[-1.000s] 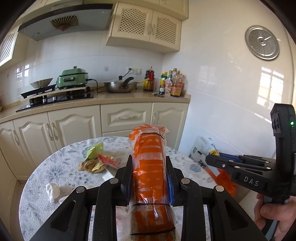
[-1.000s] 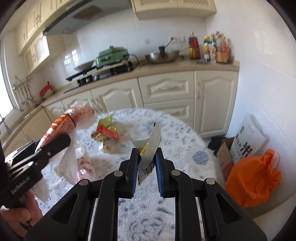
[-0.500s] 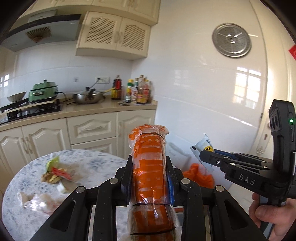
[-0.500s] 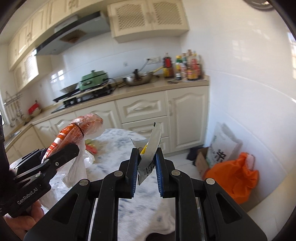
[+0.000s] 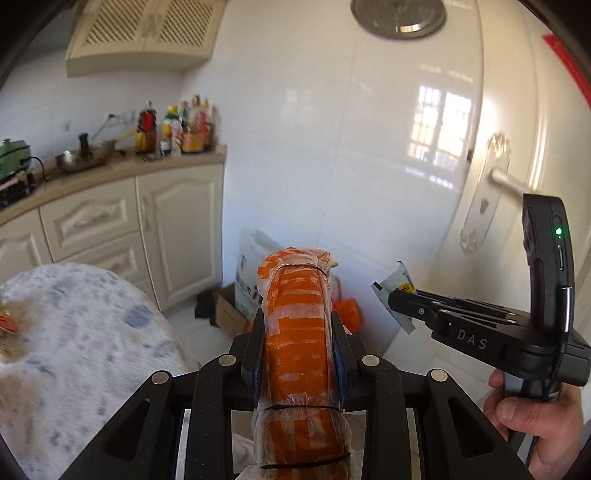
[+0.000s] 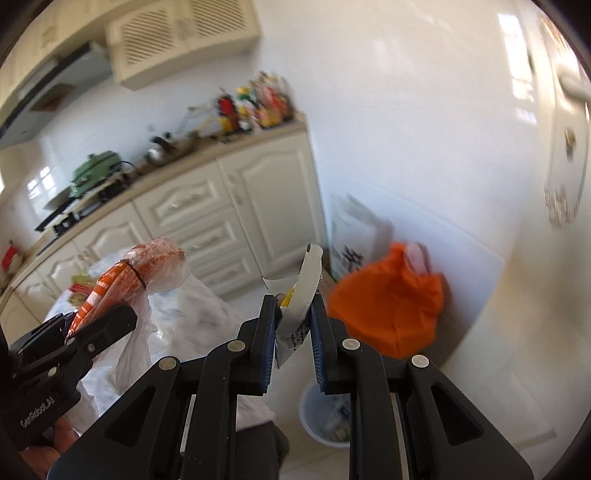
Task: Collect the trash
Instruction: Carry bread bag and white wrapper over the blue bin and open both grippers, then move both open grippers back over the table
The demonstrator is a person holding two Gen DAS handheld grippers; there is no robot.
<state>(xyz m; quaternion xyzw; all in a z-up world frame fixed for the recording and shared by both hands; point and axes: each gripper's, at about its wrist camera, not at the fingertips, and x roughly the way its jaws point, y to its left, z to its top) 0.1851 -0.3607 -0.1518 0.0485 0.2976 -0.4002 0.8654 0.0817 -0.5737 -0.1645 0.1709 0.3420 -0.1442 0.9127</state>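
Transport step: an orange plastic-wrapped roll [image 5: 295, 332] is clamped in the left gripper [image 5: 297, 343] and a torn white foil sachet [image 6: 297, 306] in the right gripper [image 6: 293, 332]; release over the small white waste bin [image 6: 325, 417] below is judged next.

A home kitchen. Cream panelled base cabinets [image 5: 173, 229] run under a beige worktop [image 5: 110, 170] crowded with sauce bottles [image 5: 173, 125], a wok [image 5: 83, 157] and a green electric cooker [image 6: 96, 171]. Louvred wall cupboards [image 5: 147, 29] hang above on glossy white tiled walls. A round marble-patterned table [image 5: 74, 350] stands close by. On the floor sits what looks like a small wastebasket [image 6: 325, 417], somewhat blurred, beside an orange bag [image 6: 388, 306].
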